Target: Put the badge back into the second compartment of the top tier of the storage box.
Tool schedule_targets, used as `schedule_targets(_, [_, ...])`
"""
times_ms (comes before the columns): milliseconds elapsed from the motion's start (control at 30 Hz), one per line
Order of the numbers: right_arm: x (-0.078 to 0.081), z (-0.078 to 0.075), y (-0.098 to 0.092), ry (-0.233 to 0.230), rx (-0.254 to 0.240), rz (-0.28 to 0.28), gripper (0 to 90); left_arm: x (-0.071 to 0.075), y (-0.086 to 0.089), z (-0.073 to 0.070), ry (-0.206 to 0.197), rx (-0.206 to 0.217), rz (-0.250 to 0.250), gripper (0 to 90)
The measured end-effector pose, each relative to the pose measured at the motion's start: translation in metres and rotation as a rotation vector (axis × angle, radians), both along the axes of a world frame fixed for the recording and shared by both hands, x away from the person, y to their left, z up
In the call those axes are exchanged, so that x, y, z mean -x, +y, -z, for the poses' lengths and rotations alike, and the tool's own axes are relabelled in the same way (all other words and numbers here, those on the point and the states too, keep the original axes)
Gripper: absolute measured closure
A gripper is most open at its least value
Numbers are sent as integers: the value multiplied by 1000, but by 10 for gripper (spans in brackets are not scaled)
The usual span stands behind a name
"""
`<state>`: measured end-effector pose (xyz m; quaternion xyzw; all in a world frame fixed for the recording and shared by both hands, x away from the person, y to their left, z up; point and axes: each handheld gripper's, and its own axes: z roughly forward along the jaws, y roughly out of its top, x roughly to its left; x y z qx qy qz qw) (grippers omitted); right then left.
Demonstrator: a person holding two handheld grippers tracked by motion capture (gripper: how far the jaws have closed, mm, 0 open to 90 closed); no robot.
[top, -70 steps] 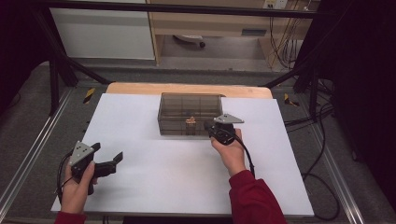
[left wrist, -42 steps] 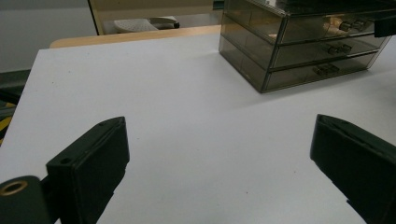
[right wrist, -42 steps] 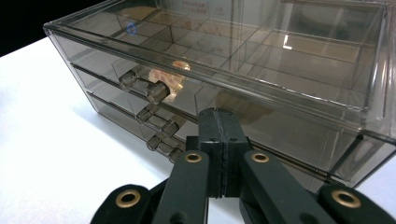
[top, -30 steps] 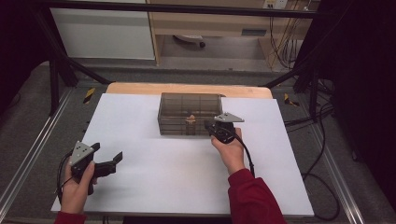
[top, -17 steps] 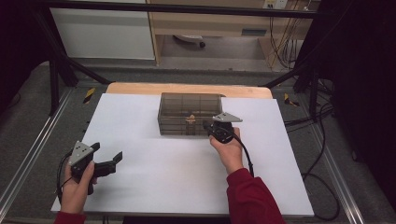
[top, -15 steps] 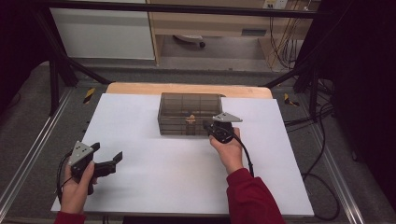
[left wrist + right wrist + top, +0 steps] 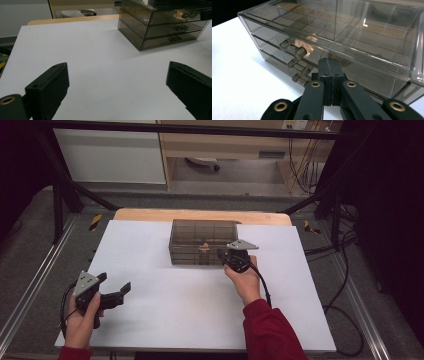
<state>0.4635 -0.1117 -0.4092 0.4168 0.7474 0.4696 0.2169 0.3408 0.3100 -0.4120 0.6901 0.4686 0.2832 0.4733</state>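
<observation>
pressing pad to pad, right gripper [image 7: 329, 75] jaws seen fully closed, nothing gripped, tips held just before front of smoky drawer box [image 7: 204, 241] (three drawers, small knobs [image 7: 300, 53] on each). left gripper [image 7: 119, 292] jaws seen spread wide, nothing between, held near left table [image 7: 150, 250] edge, well apart from box. box set at far middle of white table.

The smoky drawer cabinet [image 7: 352, 45] is blocking my right gripper [image 7: 329, 65]; bare white tabletop [image 7: 100, 57] is lying open before my left gripper [image 7: 117, 82].
</observation>
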Motion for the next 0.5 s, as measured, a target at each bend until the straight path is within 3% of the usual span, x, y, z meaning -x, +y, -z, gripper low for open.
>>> schedule_targets(500, [15,-15,-3,-28,0,-32,900,0,-1,0,4,-3,-6,48])
